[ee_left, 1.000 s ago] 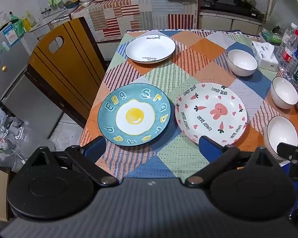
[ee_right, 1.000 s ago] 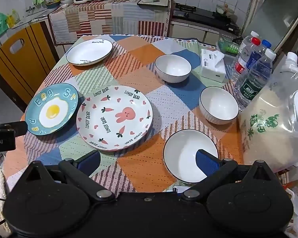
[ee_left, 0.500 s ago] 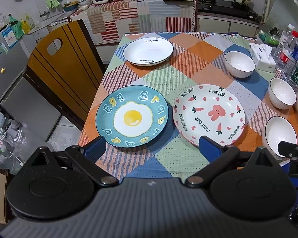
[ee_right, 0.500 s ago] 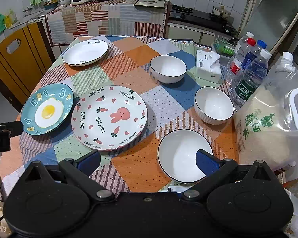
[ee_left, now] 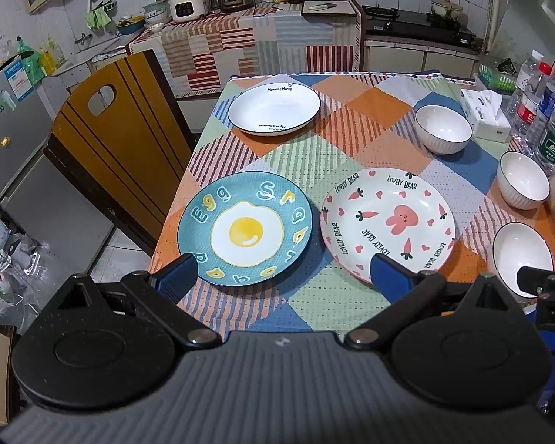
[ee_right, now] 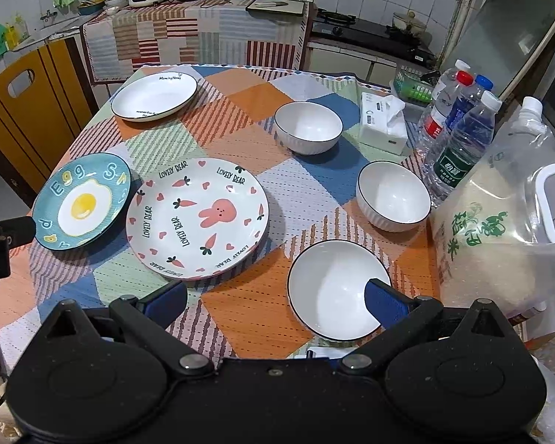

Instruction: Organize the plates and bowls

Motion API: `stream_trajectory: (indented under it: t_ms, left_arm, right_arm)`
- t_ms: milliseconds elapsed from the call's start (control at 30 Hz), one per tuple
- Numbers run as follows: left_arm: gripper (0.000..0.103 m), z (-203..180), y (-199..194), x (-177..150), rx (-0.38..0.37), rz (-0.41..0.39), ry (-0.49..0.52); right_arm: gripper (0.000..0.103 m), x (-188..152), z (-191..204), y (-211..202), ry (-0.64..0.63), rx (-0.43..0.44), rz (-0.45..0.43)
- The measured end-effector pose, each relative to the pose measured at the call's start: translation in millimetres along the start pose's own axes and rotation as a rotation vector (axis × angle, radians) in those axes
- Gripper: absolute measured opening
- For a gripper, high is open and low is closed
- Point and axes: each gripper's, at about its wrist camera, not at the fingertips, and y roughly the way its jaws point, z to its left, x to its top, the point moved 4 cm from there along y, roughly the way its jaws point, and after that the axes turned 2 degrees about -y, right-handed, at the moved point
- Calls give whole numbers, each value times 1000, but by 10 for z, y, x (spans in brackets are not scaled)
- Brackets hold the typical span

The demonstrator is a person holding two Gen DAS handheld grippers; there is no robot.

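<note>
Three plates lie on the checked tablecloth: a blue egg plate [ee_left: 245, 232] [ee_right: 80, 201], a white rabbit plate [ee_left: 387, 222] [ee_right: 198, 217], and a plain white plate [ee_left: 273, 108] [ee_right: 154, 97] at the far end. Three white bowls stand along the right side: near [ee_right: 338, 289] [ee_left: 522, 253], middle [ee_right: 393, 195] [ee_left: 524, 179] and far [ee_right: 308, 127] [ee_left: 443, 128]. My left gripper [ee_left: 283, 275] hangs open above the table's near edge, before the egg and rabbit plates. My right gripper [ee_right: 275, 301] is open, its right finger over the near bowl. Both hold nothing.
A large rice bag [ee_right: 507, 229], water bottles [ee_right: 458, 140] and a tissue box [ee_right: 383, 125] crowd the table's right edge. A wooden chair [ee_left: 118, 140] stands at the left side. A covered counter [ee_left: 262, 40] and stove lie beyond the table.
Both grippers have drawn back and up a little, so the plates and bowls sit slightly farther off in view. Nothing on the table has moved.
</note>
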Motion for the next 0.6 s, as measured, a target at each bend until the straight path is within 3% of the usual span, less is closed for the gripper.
stream_trajectory:
  t_ms: [367,600]
  left_arm:
    - [101,70,10,-55,-36,-6,-42]
    - [101,16,-55,-37,-41,-38,-12]
  right_arm:
    - [103,-11,-2,14,-3,-8,-1]
    - [103,-9,-1,22,-3,-12,-1]
